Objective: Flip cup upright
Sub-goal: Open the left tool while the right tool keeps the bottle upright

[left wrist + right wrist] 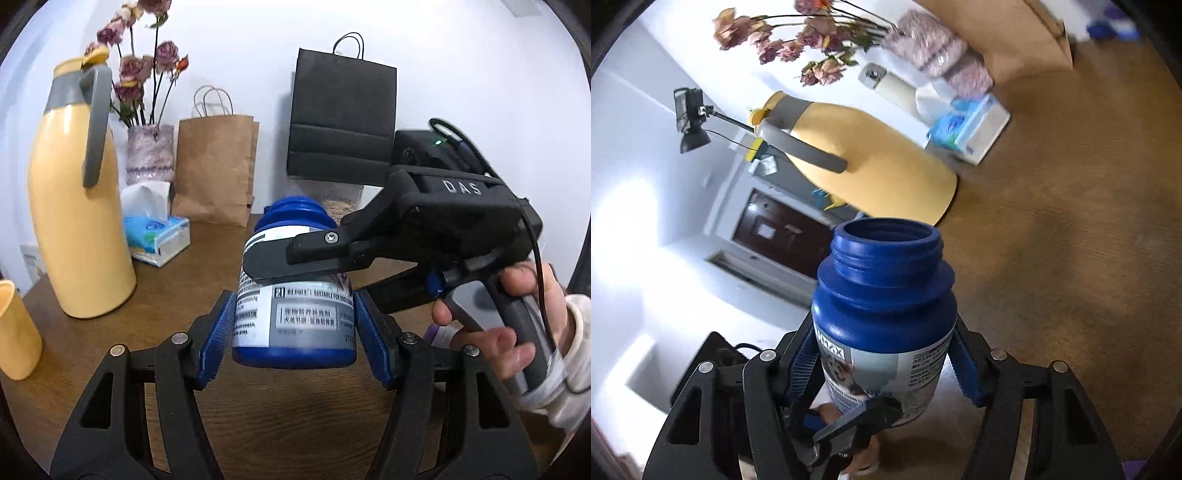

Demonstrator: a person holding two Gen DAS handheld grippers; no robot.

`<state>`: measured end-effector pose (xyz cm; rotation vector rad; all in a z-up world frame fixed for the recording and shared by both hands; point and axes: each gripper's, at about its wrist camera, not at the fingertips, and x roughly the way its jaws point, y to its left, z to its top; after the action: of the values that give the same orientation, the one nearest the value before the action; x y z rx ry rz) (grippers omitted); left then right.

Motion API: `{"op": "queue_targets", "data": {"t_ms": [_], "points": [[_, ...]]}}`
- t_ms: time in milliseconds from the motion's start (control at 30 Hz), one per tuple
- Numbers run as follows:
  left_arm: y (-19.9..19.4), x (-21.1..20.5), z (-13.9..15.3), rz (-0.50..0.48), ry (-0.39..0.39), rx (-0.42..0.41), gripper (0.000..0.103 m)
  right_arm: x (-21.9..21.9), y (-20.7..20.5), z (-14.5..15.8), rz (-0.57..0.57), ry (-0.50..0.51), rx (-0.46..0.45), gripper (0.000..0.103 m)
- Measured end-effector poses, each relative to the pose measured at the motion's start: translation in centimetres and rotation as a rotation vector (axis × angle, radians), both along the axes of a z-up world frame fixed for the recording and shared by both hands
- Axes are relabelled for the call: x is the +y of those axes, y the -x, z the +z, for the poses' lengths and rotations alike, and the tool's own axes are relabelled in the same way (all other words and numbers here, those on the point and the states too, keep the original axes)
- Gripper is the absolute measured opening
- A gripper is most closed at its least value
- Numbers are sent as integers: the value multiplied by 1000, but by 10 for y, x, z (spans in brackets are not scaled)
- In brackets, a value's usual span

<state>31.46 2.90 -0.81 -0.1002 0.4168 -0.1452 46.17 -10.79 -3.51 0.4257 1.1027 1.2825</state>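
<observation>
The cup is a blue plastic jar (295, 314) with a white and grey label and an open threaded mouth (886, 236). It is held in the air above the brown table (184, 295), its mouth pointing away from me. My left gripper (293, 332) has its blue pads against both sides of the jar near its base. My right gripper (882, 365) is shut on the jar's body; in the left wrist view its black finger (295, 258) lies across the top of the jar.
A tall yellow jug (81, 206) with a grey handle stands at the left, with a yellow cup (14, 332) beside it. A tissue box (159, 236), a vase of dried flowers (149, 151), a brown paper bag (216, 166) and a black bag (340, 118) line the back.
</observation>
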Motion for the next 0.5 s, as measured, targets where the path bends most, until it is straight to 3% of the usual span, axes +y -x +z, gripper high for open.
{"op": "queue_targets", "data": {"t_ms": [33,133,200,267,300,400,500], "points": [[-3,4,-1,-9,24,24,62,0,4,4,-17,35,-51,68],[-7,14,-7,44,24,111,87,4,20,26,-137,233,-358,68],[-9,30,-14,101,60,177,87,12,34,37,-257,385,-632,68],[-12,49,-19,157,137,238,87,20,34,33,-301,446,-702,68],[-13,58,-22,210,153,269,87,27,31,29,-305,473,-695,68],[-12,71,-25,333,107,294,87,50,34,23,-298,535,-708,68],[-5,76,-26,374,73,291,87,70,40,13,-308,607,-750,68]]}}
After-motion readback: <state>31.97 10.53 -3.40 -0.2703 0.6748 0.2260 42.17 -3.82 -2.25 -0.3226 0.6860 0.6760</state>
